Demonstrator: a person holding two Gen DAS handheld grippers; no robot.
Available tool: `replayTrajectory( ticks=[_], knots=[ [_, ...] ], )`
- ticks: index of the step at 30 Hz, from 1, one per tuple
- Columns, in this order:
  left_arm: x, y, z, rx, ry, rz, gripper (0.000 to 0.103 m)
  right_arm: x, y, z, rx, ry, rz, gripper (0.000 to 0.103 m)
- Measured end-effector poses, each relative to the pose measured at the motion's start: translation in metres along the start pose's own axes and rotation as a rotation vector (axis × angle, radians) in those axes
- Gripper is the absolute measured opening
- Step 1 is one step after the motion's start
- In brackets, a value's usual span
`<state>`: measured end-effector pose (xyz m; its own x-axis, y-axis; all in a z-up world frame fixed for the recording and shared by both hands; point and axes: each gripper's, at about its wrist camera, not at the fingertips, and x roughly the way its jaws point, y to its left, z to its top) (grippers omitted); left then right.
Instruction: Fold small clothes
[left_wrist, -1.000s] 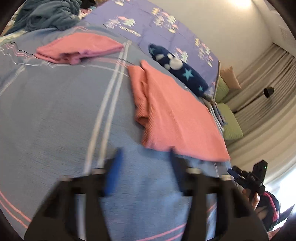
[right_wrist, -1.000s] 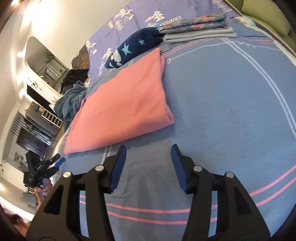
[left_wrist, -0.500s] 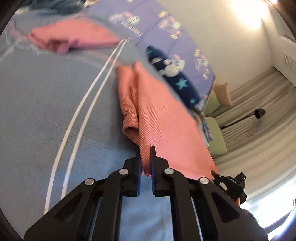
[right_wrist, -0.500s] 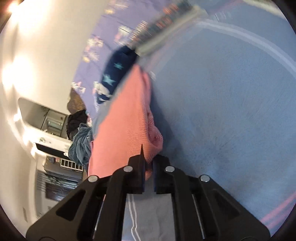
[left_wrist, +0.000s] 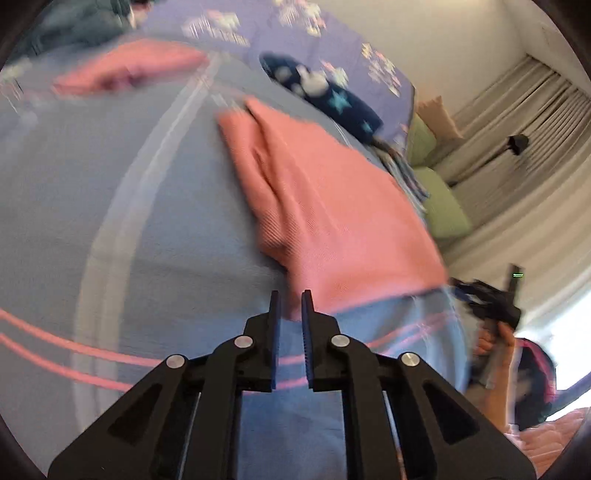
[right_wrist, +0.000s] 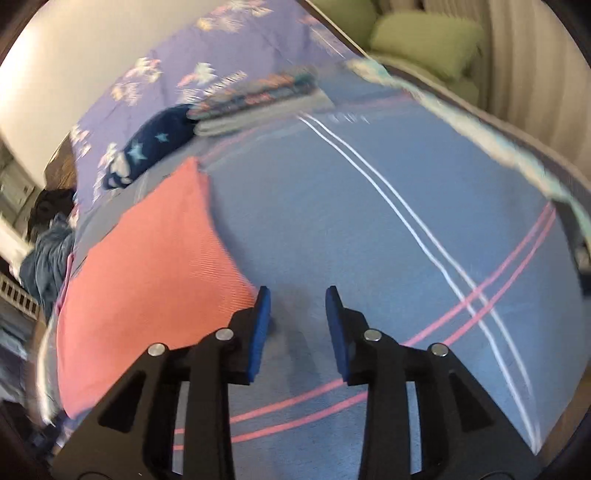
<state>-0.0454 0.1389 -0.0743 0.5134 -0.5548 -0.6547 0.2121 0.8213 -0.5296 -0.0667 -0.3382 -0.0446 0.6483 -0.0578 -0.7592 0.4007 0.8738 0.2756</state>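
Two tools, left (left_wrist: 287, 306) nipping pink cloth (left_wrist: 332, 206) corner (right (right_wrist: 297, 301) beside)

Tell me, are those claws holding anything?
Right gripper: nothing, open. Left gripper tips flank the pink cloth at its near corner; a grip cannot be told.

place: home bedroom — bed (right_wrist: 332, 221) with blue striped cover | pillow (left_wrist: 303, 40) | curtains (left_wrist: 524, 155) — green cushions (right_wrist: 424, 40)

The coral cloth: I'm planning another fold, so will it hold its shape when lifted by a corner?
Probably not. The coral cloth lies in soft, creased layers, so it likely droops. Its ribbed weave suggests decent grip. It looks thin, hence light.
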Motion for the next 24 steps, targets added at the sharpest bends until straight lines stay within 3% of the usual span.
replayTrajectory(
  ticks=[1,4,8,13,18,22,24],
  knots=[
    [-0.010,-0.001,0.003,0.045,-0.054,0.069,0.014,-0.004,0.018,0.000,-0.057,-0.016,0.029,0.033],
    [-0.020,0.005,0.017,0.066,-0.120,0.102,0.019,-0.010,0.073,-0.004,-0.240,-0.040,0.107,0.034],
    [-0.007,0.022,0.039,-0.002,-0.130,0.041,0.034,-0.008,0.179,-0.047,-0.597,0.020,0.322,0.041],
    [0.033,0.036,0.062,-0.039,-0.057,-0.023,0.035,0.001,0.263,-0.104,-0.871,0.085,0.420,0.046],
    [0.064,0.031,0.095,-0.005,-0.035,-0.034,0.035,0.001,0.298,-0.138,-1.040,0.085,0.429,0.048],
    [0.086,0.037,0.117,0.011,-0.020,-0.019,0.034,0.004,0.303,-0.136,-1.037,0.096,0.437,0.054],
    [0.097,0.045,0.130,-0.011,-0.033,0.022,0.012,0.006,0.300,-0.132,-0.995,0.111,0.426,0.054]
  ],
)
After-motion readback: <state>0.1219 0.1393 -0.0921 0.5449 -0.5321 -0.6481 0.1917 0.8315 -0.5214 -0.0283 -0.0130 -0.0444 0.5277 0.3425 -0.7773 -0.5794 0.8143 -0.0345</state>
